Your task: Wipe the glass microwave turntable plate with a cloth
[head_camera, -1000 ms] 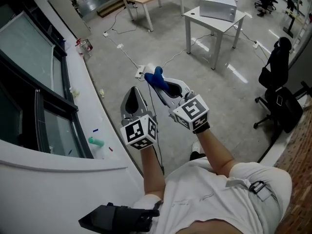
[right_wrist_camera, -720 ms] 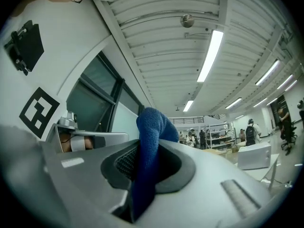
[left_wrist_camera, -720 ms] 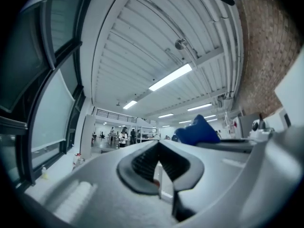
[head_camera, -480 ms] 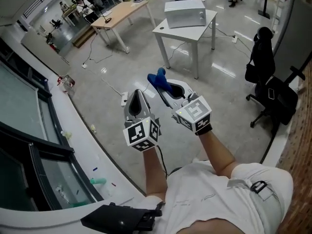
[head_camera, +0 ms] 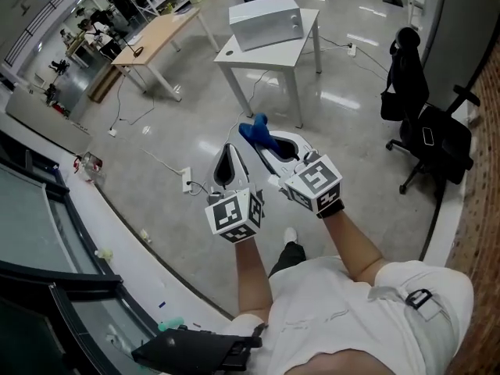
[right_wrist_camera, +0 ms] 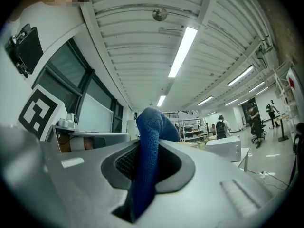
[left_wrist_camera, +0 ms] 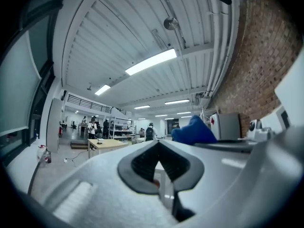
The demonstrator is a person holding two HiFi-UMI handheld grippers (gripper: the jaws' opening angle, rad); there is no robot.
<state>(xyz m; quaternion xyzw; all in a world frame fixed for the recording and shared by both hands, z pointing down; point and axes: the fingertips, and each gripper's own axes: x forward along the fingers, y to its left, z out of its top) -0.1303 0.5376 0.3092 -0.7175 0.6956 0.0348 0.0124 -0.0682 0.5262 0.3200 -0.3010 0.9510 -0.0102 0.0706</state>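
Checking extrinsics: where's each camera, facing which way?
Head view: on the head, steeply down at floor; shows forearms, left gripper, right gripper.
Left gripper view: on left gripper, along its shut jaws, up toward ceiling.
Right gripper view: on right gripper, along jaws clamping blue cloth, toward ceiling.
Shared: all three show the blue cloth.

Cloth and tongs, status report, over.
Right tongs shut on blue cloth. Left tongs shut, empty. Turntable plate not in view; microwave on far table.

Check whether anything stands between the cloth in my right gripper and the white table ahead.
Nothing visible does: open floor lies between the blue cloth, clamped in the right gripper, and the table. The glass plate isn't in view.
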